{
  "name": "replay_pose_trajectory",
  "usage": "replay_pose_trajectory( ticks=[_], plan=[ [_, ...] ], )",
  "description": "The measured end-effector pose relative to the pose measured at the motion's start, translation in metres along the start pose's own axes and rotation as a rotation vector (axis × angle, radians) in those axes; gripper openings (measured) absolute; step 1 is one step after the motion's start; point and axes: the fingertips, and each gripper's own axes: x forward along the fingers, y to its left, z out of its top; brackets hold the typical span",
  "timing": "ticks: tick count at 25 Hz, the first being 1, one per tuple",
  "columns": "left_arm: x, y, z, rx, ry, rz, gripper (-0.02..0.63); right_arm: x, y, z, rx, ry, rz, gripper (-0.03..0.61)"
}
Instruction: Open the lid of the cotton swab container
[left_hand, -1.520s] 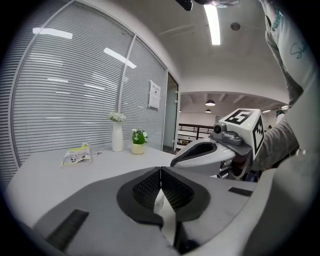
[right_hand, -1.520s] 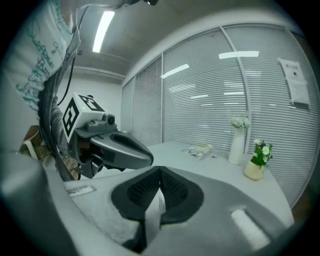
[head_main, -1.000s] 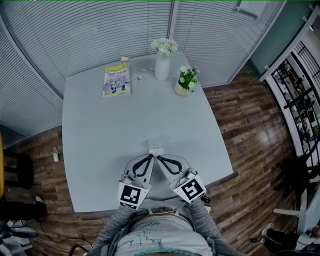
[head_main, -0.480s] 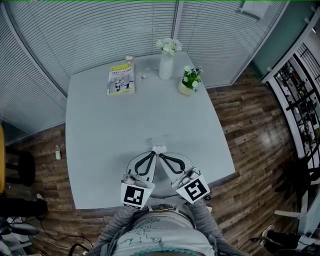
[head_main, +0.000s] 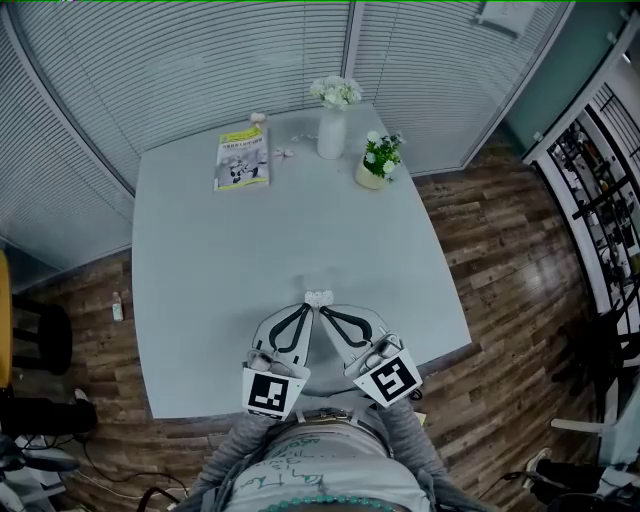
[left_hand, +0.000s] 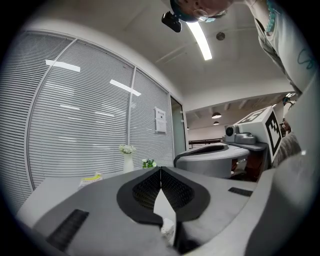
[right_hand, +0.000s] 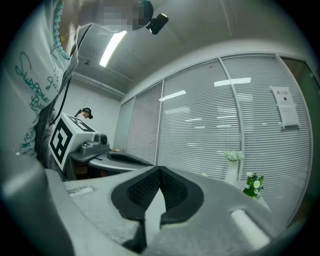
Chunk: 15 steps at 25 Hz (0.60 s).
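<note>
Still, left gripper (head_main: 306, 309) and right gripper (head_main: 323, 311) stay closed beside the container (head_main: 318, 297).

The cotton swab container (head_main: 318, 297) is a small, pale, whitish item. It rests on the grey table (head_main: 200, 250), in the near half and roughly midway between the side edges. At this size its lid position cannot be determined.

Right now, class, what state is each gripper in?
Left gripper: closed, tips together, nothing held between them.
Right gripper: closed, holding nothing.
</note>
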Motion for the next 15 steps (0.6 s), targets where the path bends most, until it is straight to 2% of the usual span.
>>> replay_pose_trajectory(
  ticks=[15],
  plan=[
    [-0.0024,0.0007,-0.0008,-0.006,-0.001,0.009,0.0,0.0003,0.0041,0.0021,-0.011,0.001,0.008,0.002]
  ],
)
